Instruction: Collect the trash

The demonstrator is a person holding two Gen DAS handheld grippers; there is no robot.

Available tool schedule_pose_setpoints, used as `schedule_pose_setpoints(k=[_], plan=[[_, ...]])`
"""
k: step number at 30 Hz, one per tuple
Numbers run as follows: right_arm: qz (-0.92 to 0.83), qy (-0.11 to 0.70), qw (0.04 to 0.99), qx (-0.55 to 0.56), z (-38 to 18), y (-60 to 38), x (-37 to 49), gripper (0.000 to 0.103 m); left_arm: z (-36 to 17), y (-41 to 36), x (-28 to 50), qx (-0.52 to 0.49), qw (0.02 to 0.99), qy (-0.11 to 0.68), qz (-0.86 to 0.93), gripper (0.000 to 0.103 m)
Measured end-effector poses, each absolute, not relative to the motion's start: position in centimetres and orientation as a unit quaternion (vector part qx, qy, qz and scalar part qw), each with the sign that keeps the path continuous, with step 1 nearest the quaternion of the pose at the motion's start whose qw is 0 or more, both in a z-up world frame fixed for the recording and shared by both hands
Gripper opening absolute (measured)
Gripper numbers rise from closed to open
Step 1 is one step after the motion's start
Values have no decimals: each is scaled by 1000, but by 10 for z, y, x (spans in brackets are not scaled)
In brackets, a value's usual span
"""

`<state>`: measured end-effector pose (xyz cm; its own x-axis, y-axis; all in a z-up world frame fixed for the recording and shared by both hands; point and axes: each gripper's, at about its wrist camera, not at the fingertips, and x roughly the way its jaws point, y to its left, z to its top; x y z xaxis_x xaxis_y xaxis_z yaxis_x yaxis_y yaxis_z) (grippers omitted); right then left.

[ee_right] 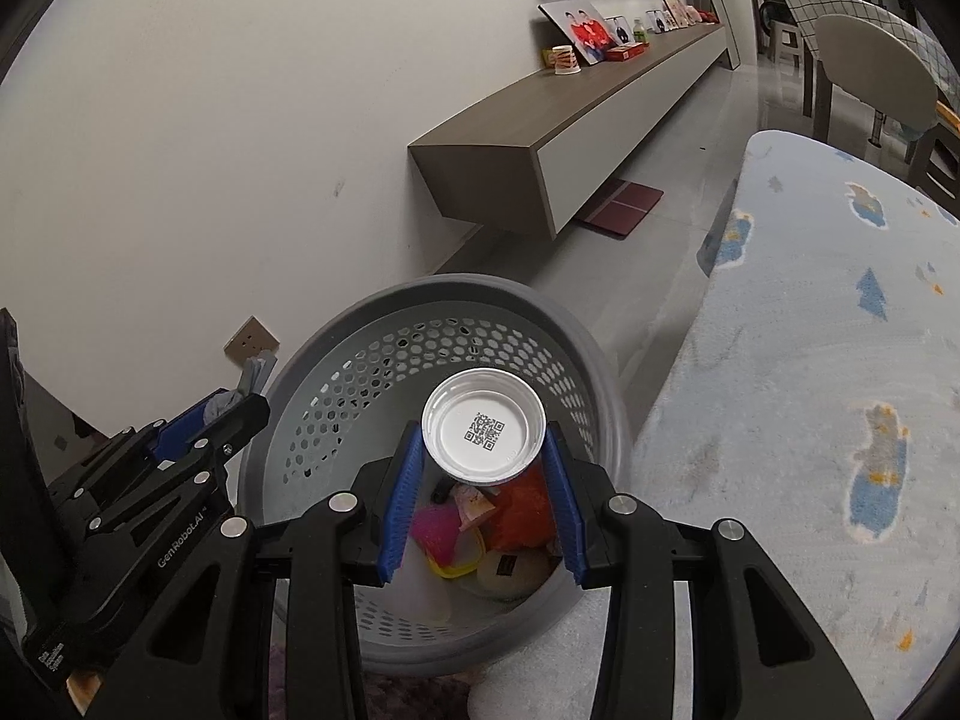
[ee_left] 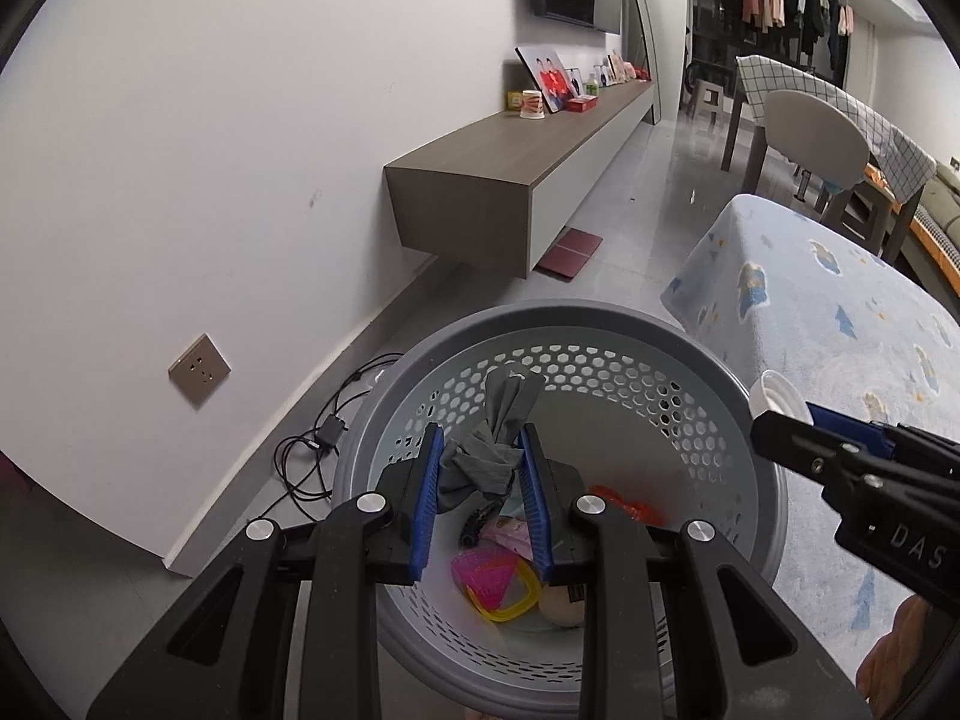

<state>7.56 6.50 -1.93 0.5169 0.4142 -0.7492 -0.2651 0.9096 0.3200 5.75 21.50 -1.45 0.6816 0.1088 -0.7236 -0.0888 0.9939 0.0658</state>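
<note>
A grey perforated basket stands on the floor and holds trash: a pink and yellow toy, an orange wrapper, a round beige item. Over the basket my left gripper is shut on a crumpled grey cloth. My right gripper is shut on a white plastic cup, its QR-coded bottom facing the camera, above the basket's inside. The left wrist view catches the right gripper with that cup at the basket's right rim.
A low table under a blue patterned cloth stands right of the basket. A floating wooden cabinet runs along the white wall. Black cables and a wall socket lie left of the basket. Chairs stand far right.
</note>
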Motion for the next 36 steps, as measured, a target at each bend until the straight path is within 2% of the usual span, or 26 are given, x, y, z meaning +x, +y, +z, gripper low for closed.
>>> schedule_pose_setpoints(k=[6, 8, 9, 10, 11, 13, 25, 36], plan=[[199, 447, 869, 74, -20, 71, 73, 39, -14, 219, 55, 12, 917, 395, 61, 30], [199, 446, 869, 76, -19, 70, 74, 39, -14, 220, 55, 11, 916, 396, 64, 36], [199, 446, 869, 77, -19, 69, 74, 42, -15, 220, 55, 10, 916, 396, 64, 38], [200, 445, 870, 79, -19, 68, 74, 45, -15, 220, 56, 11, 916, 396, 65, 46], [200, 443, 870, 82, -19, 67, 74, 54, -15, 220, 56, 13, 915, 396, 69, 60], [198, 439, 872, 84, -18, 65, 73, 57, -13, 221, 54, 15, 918, 389, 75, 73], [185, 440, 875, 77, -17, 61, 70, 57, -12, 222, 53, 15, 918, 386, 83, 78], [174, 440, 879, 68, -17, 62, 68, 57, -11, 223, 52, 17, 920, 380, 96, 94]])
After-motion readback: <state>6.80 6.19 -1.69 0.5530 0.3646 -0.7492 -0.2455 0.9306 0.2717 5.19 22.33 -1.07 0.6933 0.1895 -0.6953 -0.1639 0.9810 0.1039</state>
